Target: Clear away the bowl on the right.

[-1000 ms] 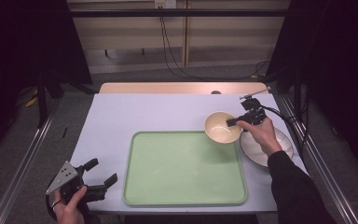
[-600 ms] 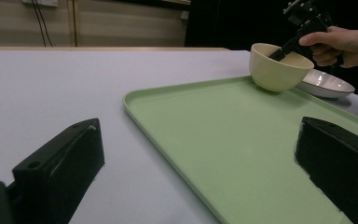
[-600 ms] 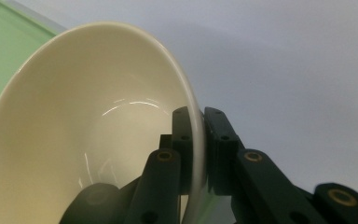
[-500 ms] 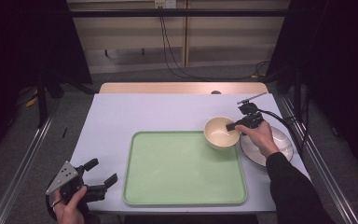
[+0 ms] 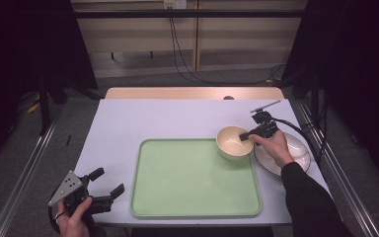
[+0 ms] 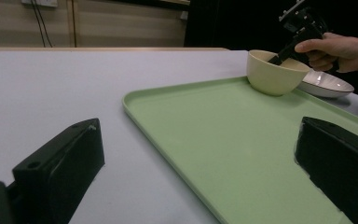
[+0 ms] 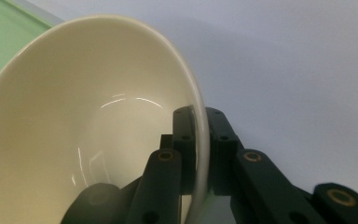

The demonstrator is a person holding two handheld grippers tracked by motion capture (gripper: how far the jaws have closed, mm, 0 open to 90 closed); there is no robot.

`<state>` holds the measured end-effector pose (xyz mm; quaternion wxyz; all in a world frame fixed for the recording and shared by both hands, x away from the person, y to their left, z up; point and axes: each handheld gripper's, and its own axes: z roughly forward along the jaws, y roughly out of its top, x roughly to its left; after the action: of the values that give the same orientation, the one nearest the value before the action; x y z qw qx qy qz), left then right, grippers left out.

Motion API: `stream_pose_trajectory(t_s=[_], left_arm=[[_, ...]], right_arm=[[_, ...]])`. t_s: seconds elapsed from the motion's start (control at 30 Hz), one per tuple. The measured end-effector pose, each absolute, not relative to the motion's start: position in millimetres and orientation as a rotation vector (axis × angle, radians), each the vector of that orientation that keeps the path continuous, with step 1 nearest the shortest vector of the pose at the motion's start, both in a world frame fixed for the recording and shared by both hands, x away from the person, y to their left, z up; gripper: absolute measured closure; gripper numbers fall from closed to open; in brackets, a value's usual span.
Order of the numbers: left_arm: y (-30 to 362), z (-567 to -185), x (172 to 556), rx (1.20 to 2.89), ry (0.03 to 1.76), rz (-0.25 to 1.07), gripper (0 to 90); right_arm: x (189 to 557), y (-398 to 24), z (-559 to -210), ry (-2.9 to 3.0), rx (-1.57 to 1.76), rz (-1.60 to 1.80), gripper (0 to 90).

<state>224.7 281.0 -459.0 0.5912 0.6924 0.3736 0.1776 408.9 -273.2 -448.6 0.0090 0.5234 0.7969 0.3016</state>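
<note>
Dark curtains and a pale panelled wall with hanging cables frame a pale lavender bench with a strip of light wood along its far edge. On the near half of the bench lies a light green tray, rectangular with rounded corners and bare over most of its surface. A cream bowl stands upright at the tray's far right corner; from the left gripper view its base seems to rest on or at the tray's edge, though exactly how it sits there is hard to tell. Just beside it on the right, on the bench, lies a white plate with a dark rim, partly covered by the person's right hand. That hand holds the right gripper, whose fingers are pinched on the bowl's right-hand rim: in the right gripper view one finger lies inside the wall and the other outside it, closed tight against the thin cream edge. At the near left corner of the bench the left hand holds the left gripper, with its grey three-cornered plate on top, aimed toward the tray. Its fingers stand wide apart with nothing between them, and it lies well apart from the bowl.
</note>
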Motion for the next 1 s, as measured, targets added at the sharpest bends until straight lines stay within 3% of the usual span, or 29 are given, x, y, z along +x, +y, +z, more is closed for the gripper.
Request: stream_pose_trajectory(t_s=[0.83,0.97,1.0], left_arm=[[281.6,-459.0,224.9,1.617,0.865,0.415,1.4],[281.6,-459.2,224.8,1.615,0.867,0.408,1.3],[281.8,-459.1,224.9,1.617,0.866,0.413,1.4]], right_arm=[[400.7,-270.6,-450.9,2.458,1.539,0.94,82.6],[400.5,-271.1,-449.6,2.439,1.525,0.988,72.7],[400.4,-271.2,-449.5,2.437,1.524,0.984,66.2]])
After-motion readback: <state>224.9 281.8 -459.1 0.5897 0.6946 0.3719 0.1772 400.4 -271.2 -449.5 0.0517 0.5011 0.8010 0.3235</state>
